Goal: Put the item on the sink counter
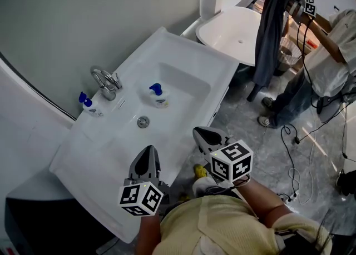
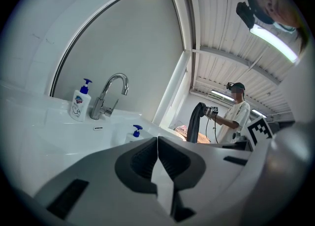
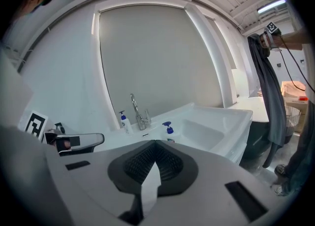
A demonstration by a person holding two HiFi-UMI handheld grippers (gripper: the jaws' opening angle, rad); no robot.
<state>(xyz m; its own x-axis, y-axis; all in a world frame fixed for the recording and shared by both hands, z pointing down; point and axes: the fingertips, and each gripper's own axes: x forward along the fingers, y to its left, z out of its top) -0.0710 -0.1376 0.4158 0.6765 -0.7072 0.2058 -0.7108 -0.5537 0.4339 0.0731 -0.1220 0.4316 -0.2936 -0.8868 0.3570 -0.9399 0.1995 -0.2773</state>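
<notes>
A small white pump bottle with a blue top (image 1: pixel 158 95) (image 2: pixel 134 133) (image 3: pixel 169 128) stands inside the basin of the white sink counter (image 1: pixel 100 154), near its back wall. A second such bottle (image 1: pixel 87 104) (image 2: pixel 78 103) (image 3: pixel 123 121) stands on the counter left of the chrome faucet (image 1: pixel 105 83) (image 2: pixel 109 94). My left gripper (image 1: pixel 147 153) (image 2: pixel 157 139) hovers over the counter's front edge, shut and empty. My right gripper (image 1: pixel 201 133) (image 3: pixel 155 143) hangs just off the counter's front right edge, shut and empty. Both are well short of the basin bottle.
The drain (image 1: pixel 143 121) lies in the basin's middle. A white bathtub (image 1: pixel 233 31) stands beyond the counter. Another person (image 1: pixel 328 54) at the right holds up a dark garment (image 1: pixel 270 26) with a gripper. Cables (image 1: pixel 295 154) trail over the grey floor.
</notes>
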